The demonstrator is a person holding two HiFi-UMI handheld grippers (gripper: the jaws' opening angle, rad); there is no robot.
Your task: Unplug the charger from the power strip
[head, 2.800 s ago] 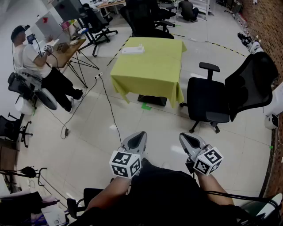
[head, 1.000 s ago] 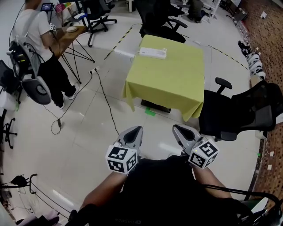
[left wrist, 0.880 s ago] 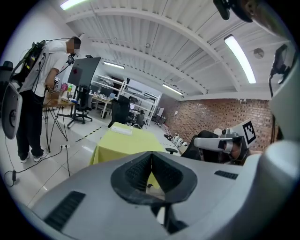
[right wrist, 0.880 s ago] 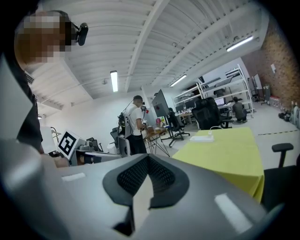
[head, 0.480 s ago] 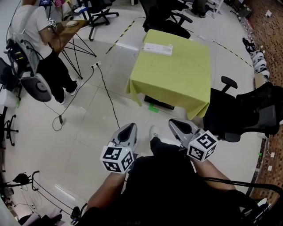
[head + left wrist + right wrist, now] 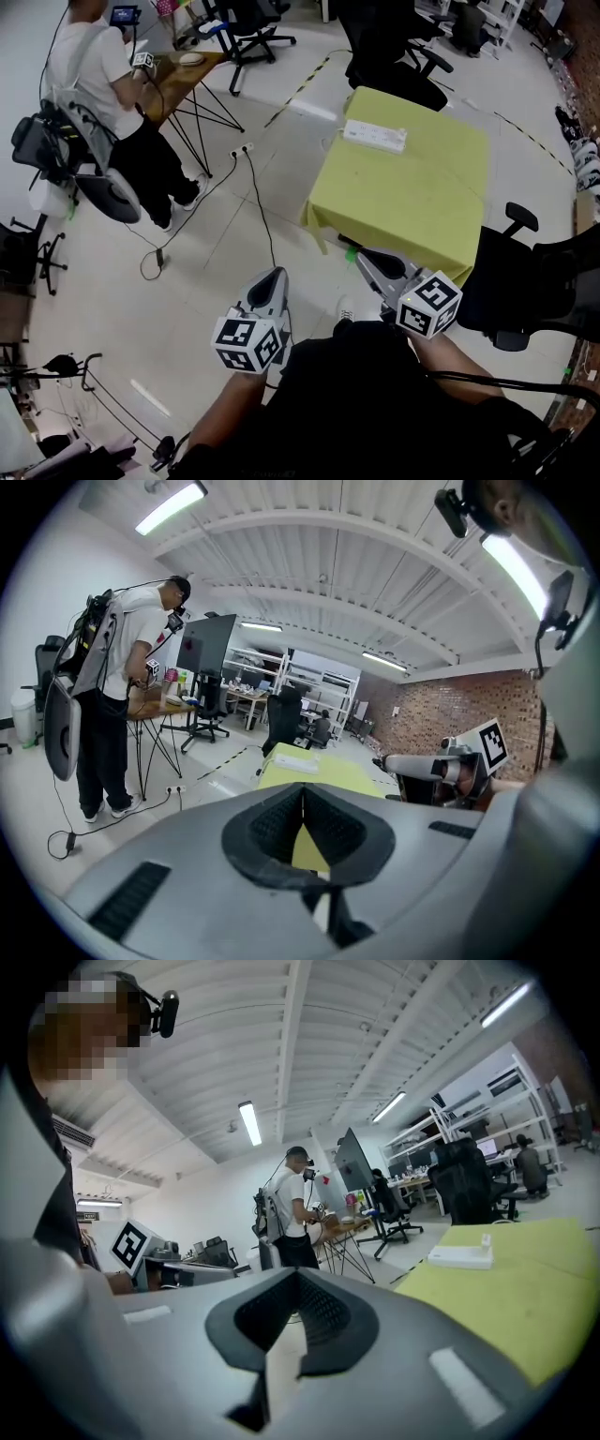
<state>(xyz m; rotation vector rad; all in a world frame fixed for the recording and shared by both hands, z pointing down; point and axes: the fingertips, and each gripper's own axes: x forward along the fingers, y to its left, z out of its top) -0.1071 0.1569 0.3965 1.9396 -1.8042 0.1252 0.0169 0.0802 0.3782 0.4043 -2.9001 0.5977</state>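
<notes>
A white power strip (image 6: 375, 137) lies at the far edge of the yellow-clothed table (image 6: 403, 202). In the right gripper view the power strip (image 6: 461, 1256) has a small white charger (image 6: 485, 1239) standing on one end. My left gripper (image 6: 275, 274) hangs over the floor, short of the table's near left corner, its jaws shut and empty (image 6: 303, 789). My right gripper (image 6: 362, 255) reaches the table's near edge, shut on nothing (image 6: 297, 1274). Both are far from the strip.
A black office chair (image 6: 525, 281) stands right of the table, more chairs (image 6: 389, 56) behind it. At the left a person (image 6: 103, 84) stands by a wooden desk (image 6: 183, 70). A cable (image 6: 262, 216) and floor socket (image 6: 242, 150) cross the tiles.
Both grippers have travelled forward across the floor; the table now lies closer, just ahead of the right gripper. Their jaws have stayed shut.
</notes>
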